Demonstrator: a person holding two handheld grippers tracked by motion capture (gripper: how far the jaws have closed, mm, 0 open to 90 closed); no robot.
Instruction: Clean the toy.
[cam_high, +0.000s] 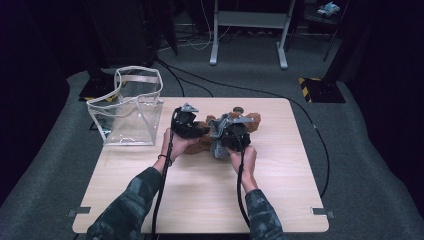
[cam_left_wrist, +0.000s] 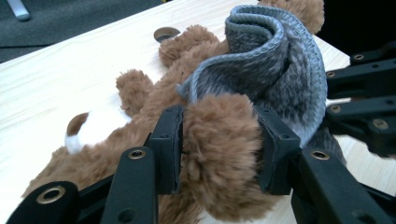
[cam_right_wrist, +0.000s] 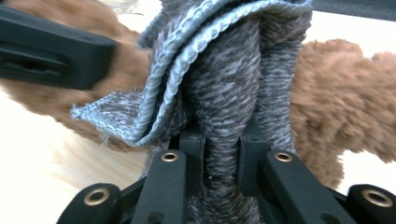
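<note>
A person sits at a pale wooden table (cam_high: 200, 200), forearms in camouflage sleeves reaching in from the near edge, one two-jaw gripper in each hand. The two tools meet near the middle of the table, over a brown plush bear (cam_left_wrist: 140, 116) that lies on the tabletop.

The left gripper (cam_high: 189, 125) sits on the bear's left side. In the left gripper view, its jaws stand partly open, with one fuzzy brown limb of the bear (cam_left_wrist: 219, 149) between the two pads (cam_left_wrist: 168, 149). The pads touch the fur on both sides. Whether they truly squeeze it cannot be told.

The right gripper (cam_high: 231, 134) sits just beside the left one. In the right gripper view, its jaws are closed tightly on a bunched fold of grey knitted cloth (cam_right_wrist: 229, 93), which rises from between the pads and fans out with a lighter stitched edge. The cloth lies against the bear, draped over its body; in the left gripper view, it curls above the held limb.

A clear plastic bag (cam_high: 131, 107) with white trim and handles stands upright at the table's far left corner, well apart from the bear. Dark carpet and black cables surround the table.
</note>
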